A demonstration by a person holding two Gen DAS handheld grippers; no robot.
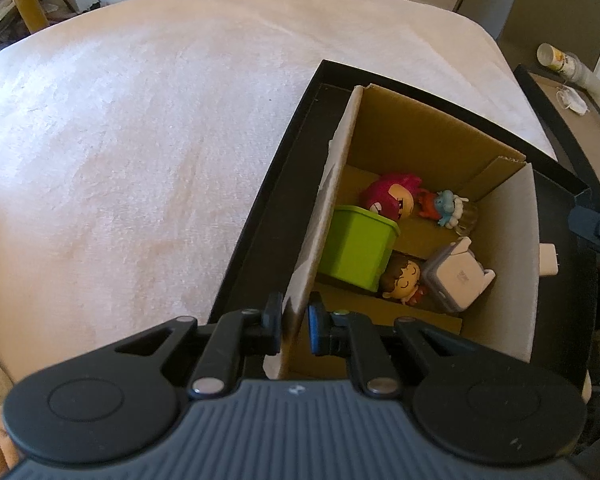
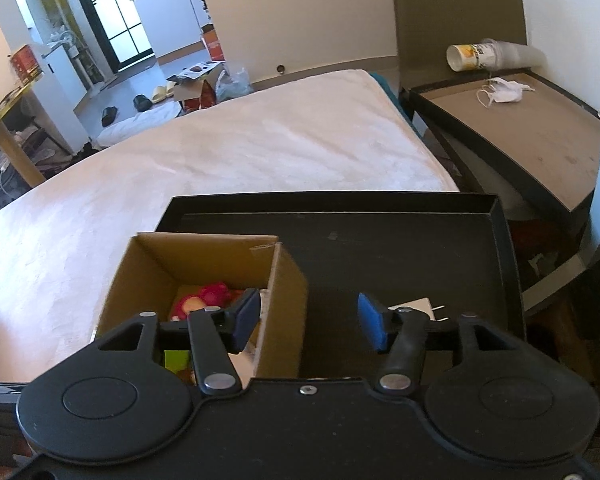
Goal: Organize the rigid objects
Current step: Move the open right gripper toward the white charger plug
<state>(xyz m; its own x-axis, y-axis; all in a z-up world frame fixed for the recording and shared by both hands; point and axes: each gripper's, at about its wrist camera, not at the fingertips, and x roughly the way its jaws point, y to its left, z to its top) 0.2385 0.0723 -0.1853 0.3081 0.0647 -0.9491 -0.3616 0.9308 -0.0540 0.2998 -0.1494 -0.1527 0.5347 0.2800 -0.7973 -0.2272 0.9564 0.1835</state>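
Observation:
A cardboard box stands in a black tray on the pink bed. Inside lie a green tub, a red-haired figure, a blue figure, a brown-haired figure and a white-grey case. My left gripper is shut on the box's left wall. My right gripper is open above the box's right wall. A white charger lies in the tray behind its right finger, and also shows in the left wrist view.
The pink bed spreads left and ahead. A dark side table at the right holds stacked cups and a face mask. Shoes and a box lie on the floor beyond.

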